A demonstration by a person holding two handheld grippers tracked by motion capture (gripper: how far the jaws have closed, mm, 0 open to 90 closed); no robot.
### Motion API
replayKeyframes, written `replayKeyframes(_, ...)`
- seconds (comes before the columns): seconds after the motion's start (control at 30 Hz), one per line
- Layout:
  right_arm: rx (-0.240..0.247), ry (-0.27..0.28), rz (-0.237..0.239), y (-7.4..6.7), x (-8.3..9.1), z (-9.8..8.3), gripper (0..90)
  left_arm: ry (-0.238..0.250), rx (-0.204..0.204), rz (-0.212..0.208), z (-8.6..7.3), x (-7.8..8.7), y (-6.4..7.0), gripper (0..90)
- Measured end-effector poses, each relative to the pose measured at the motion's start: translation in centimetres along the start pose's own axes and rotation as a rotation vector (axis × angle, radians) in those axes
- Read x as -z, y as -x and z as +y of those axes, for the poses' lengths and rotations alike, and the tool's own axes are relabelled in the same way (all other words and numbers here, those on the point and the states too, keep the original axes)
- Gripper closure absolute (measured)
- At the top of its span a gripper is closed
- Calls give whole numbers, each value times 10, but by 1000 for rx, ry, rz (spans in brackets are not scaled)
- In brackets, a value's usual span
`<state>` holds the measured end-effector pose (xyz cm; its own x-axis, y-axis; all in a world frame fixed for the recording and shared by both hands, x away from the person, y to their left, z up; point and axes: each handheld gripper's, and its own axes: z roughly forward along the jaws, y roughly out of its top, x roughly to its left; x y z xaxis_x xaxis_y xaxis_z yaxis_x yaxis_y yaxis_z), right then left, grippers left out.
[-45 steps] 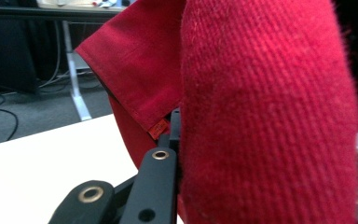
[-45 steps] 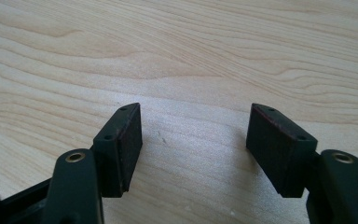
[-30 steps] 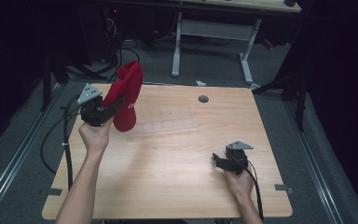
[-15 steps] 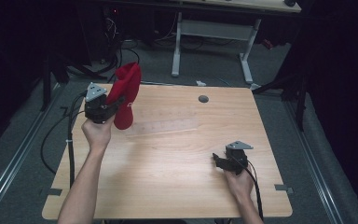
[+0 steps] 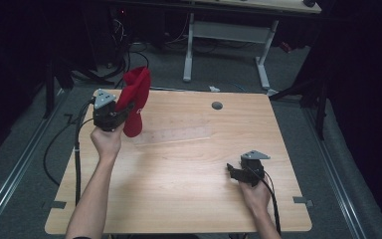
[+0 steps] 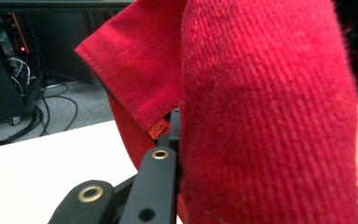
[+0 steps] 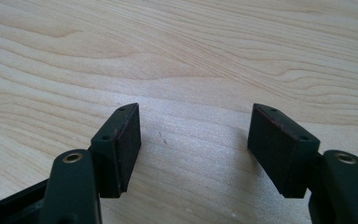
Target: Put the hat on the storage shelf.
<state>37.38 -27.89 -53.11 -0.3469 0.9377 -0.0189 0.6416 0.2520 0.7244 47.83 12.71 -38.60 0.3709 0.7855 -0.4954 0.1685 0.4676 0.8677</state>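
Left hand-held gripper [image 5: 117, 115] pinching red cloth [image 5: 135, 102] upright at bench [image 5: 189, 199] far-left corner. Right hand-held gripper [image 7: 193, 144] spread wide, nothing between, low over bare wood.

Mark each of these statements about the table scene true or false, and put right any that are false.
1. The left tool grips the red cloth. True.
2. The red cloth lies flat on the table. False: it hangs from the tool, raised at the table's far left corner.
3. The right tool has its jaws apart with nothing between them. True.
4. The right tool touches the cloth. False: it sits at the near right, well apart from it.
5. A dark round hole is near the table's far edge. True.
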Motion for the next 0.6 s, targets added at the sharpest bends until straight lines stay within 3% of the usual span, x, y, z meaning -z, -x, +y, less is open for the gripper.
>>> replayKeyframes(0.3,1,0,0,0,0,0,348,-7,64,12,-1,-7,-1,801)
replayKeyframes(0.6,1,0,0,0,0,0,348,-42,70,22,-14,-8,-2,800)
